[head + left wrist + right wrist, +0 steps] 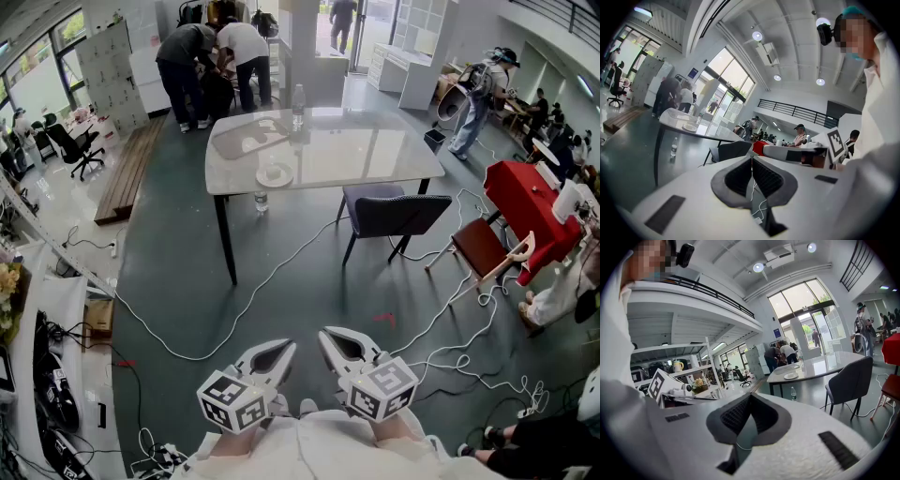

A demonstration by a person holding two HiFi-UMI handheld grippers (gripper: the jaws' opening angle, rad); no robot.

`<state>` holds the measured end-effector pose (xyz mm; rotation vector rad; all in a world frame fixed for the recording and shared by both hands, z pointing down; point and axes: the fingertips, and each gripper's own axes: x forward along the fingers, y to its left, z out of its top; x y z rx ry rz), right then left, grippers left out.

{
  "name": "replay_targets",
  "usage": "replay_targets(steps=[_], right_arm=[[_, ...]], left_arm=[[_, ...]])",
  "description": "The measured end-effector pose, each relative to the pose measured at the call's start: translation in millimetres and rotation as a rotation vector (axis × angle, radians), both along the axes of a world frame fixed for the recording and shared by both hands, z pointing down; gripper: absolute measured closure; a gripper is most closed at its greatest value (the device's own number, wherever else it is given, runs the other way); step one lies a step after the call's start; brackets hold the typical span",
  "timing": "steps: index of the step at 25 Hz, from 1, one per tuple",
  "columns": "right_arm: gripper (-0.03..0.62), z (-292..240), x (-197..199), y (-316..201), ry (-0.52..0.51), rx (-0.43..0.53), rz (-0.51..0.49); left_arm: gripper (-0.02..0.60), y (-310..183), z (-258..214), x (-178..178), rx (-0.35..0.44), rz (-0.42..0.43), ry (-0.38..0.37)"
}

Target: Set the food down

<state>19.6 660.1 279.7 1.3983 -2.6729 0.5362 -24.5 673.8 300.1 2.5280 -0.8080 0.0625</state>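
I see no food in either gripper. My left gripper [289,346] and right gripper [324,333] are held low and close to my body, side by side over the grey floor. Both point at the white table [375,155] a few steps ahead. In the left gripper view the fingertips of the left gripper [751,157] meet with nothing between them. The right gripper [750,395] looks the same in its own view. A small white plate [274,174] lies near the table's front edge; what is on it is too small to tell.
A clear bottle [298,101] and a flat tray [246,136] are on the table; another bottle [261,200] stands on the floor under it. A dark chair [394,214] sits at the table's right. White cables [281,267] cross the floor. People stand behind the table and at the right.
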Motion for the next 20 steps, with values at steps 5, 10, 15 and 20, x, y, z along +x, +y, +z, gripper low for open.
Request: replay_targets(steps=[5, 10, 15, 20], right_arm=[[0.592, 2.3, 2.7, -1.2, 0.001, -0.002, 0.0], [0.592, 6.4, 5.3, 0.6, 0.001, -0.014, -0.004], [0.592, 7.2, 3.7, 0.3, 0.0, -0.011, -0.014], [0.592, 7.1, 8.6, 3.1, -0.052, -0.028, -0.021]], left_arm=[[0.563, -1.6, -1.1, 1.5, -0.003, -0.005, -0.006], [0.563, -0.9, -0.4, 4.8, -0.008, -0.007, -0.014], [0.563, -1.1, 1.4, 7.1, -0.009, -0.003, -0.019], [0.563, 0.5, 5.2, 15.1, -0.021, -0.013, -0.021]])
